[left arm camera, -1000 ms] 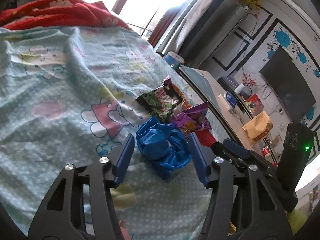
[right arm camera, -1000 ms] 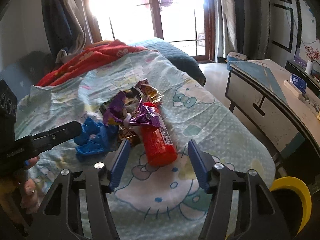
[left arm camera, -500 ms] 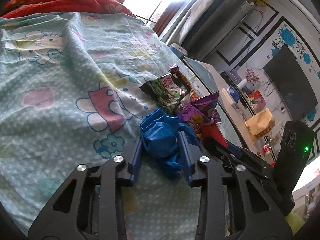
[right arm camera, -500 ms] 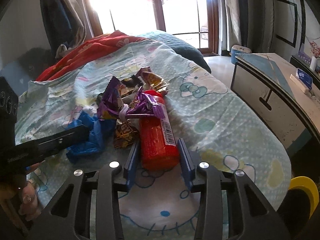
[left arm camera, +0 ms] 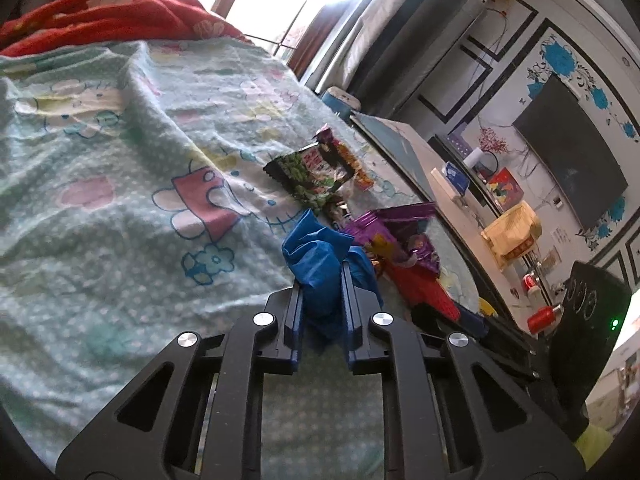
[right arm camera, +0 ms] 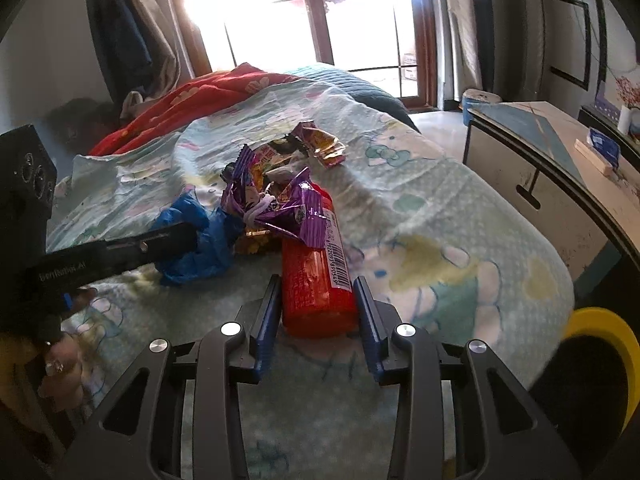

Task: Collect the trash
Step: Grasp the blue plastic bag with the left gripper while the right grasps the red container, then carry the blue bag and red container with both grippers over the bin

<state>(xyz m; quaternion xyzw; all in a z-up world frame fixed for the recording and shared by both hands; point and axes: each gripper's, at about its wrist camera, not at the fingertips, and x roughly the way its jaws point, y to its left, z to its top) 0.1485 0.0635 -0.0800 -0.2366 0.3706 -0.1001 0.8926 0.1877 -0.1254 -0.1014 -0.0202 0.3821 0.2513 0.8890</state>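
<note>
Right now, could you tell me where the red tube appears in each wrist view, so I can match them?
Left wrist: red tube right of centre, partly hidden beyond the blue bag that the left gripper pinches.
Right wrist: red tube low centre, between the right gripper fingers.
Shared landmark: purple wrapper at the tube's far end.

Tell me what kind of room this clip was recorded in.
Most likely a bedroom in a home: snack trash lies on a bed with a cartoon-print cover and a red blanket, with a wall-mounted television and a sunlit glass door.
</note>
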